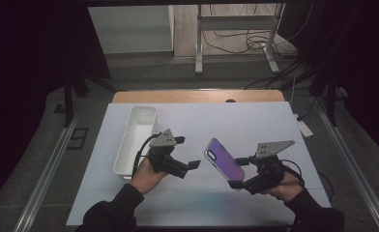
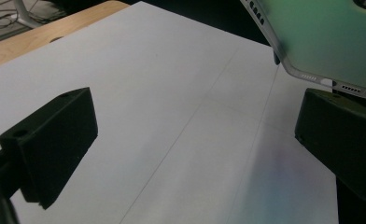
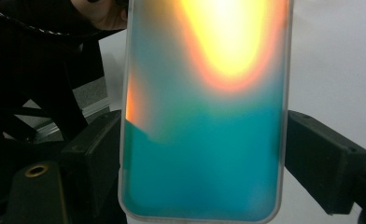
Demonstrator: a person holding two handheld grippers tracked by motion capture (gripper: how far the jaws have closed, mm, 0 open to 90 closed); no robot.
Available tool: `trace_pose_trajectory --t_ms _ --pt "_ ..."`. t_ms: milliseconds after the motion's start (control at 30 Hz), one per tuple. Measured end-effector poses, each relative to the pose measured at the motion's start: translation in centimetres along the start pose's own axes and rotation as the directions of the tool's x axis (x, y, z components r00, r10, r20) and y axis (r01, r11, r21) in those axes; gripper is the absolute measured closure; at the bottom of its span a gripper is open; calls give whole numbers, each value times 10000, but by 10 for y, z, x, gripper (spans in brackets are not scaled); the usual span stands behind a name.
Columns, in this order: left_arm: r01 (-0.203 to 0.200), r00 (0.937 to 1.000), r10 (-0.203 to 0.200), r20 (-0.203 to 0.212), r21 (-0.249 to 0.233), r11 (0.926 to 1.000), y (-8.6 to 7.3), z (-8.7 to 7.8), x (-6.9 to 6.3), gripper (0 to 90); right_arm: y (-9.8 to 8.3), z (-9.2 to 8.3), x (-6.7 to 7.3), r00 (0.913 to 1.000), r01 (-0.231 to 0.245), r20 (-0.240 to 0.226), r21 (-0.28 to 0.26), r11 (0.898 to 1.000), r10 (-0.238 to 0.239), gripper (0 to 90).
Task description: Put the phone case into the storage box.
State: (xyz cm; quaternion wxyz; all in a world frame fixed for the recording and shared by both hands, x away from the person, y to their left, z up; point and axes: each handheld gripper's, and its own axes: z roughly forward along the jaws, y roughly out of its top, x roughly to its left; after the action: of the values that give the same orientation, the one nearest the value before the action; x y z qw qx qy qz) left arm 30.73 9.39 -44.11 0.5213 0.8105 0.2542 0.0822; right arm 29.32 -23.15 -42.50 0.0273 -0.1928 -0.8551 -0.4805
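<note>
**Over the white table, a phone case held aloft**

Across the white table (image 1: 255,125) lies a long white bin (image 1: 138,137) at the person's left, its length running away from them. Right of it, above the bare sheet, the right gripper (image 1: 237,182) clamps the lower end of an iridescent phone case (image 1: 224,158); its pads press both long edges. The case tilts up and toward the left, long axis pointing at the bin's side. The left gripper (image 1: 193,165) hangs just beside the case, jaws spread with nothing between them, and is the nearer to the bin. A handover leftward looks likely. No brand or writing can be read.
</note>
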Motion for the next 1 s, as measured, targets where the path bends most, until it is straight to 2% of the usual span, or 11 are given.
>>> trace_pose_trajectory --t_ms 267,367,567,800,1000 --pt "-6 9999 7 146 -40 10000 2 1 -1 2 2 4 4 9989 182 -422 -143 9997 -188 169" --pt "33 9996 -30 291 -99 9999 2 1 -1 2 3 5 6 9981 220 -572 -170 9996 -230 169" --pt "104 9959 -84 903 -209 9997 2 1 -1 2 3 9 9 9961 267 -831 -206 9994 -283 169" --pt "12 9941 9 1087 -186 9998 4 5 -2 36 4 13 12 9930 314 -1130 -275 9991 -343 169" --pt "73 9920 -33 1264 -310 9995 5 8 -2 26 5 15 14 9912 343 -1269 -266 9991 -375 169"
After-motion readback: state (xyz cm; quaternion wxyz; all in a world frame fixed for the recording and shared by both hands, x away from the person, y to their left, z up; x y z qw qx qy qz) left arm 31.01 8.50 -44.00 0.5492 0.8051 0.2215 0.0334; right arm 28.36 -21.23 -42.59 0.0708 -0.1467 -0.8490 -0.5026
